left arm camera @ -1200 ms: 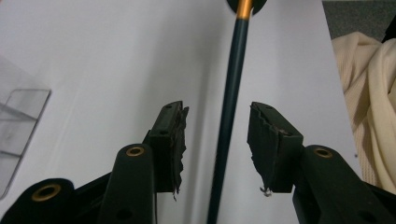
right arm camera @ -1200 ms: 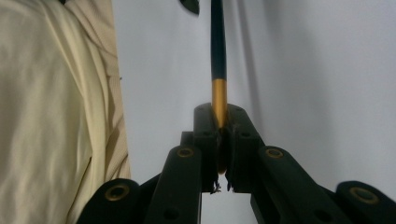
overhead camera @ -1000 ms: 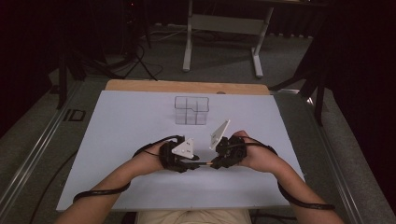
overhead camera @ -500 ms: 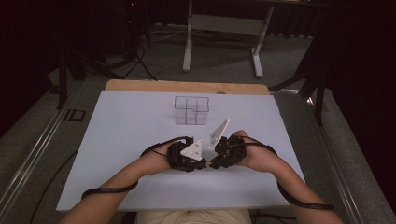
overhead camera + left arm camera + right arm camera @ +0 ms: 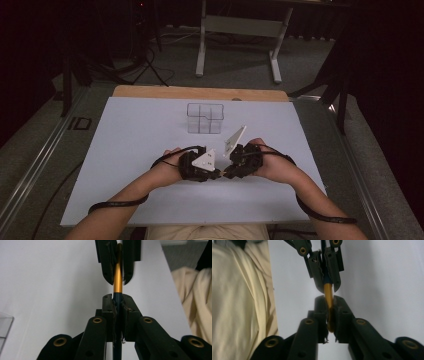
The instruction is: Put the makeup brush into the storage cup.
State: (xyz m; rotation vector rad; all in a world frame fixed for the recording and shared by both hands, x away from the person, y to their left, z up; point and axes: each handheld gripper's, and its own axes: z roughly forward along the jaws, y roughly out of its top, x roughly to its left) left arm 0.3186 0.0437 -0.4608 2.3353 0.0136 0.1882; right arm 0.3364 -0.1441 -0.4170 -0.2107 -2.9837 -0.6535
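Here we find both claws meeting nose to nose over the near half of the desk [image 5: 125,150], slightly right of its middle and well short of the near edge. We note the left claw [image 5: 216,174] coming in from the left and the right claw [image 5: 226,173] coming in from the right, with their tips just beside each other.

We record one slim pen [image 5: 117,277] bridging the two. In the left gripper view its dark blue part sits clamped between the left claw's jaws, which stand narrow against it, and its gold part runs on into the jaws of the other claw, which also press on it. In the right gripper view we see the same pen [image 5: 328,305] from the opposite end: the gold part lies between the right claw's narrow jaws, and the dark part passes into the left claw beyond. We therefore take each claw as gripping the pen, one at either end. We cannot tell from the pictures whether the two parts of the pen are joined or slightly parted.

In the high view the pen is held just above the desk surface between the claws; we cannot tell whether it touches the white sheet.

We also note a clear compartmented box [image 5: 204,118] standing toward the far edge of the desk, well apart from the claws.
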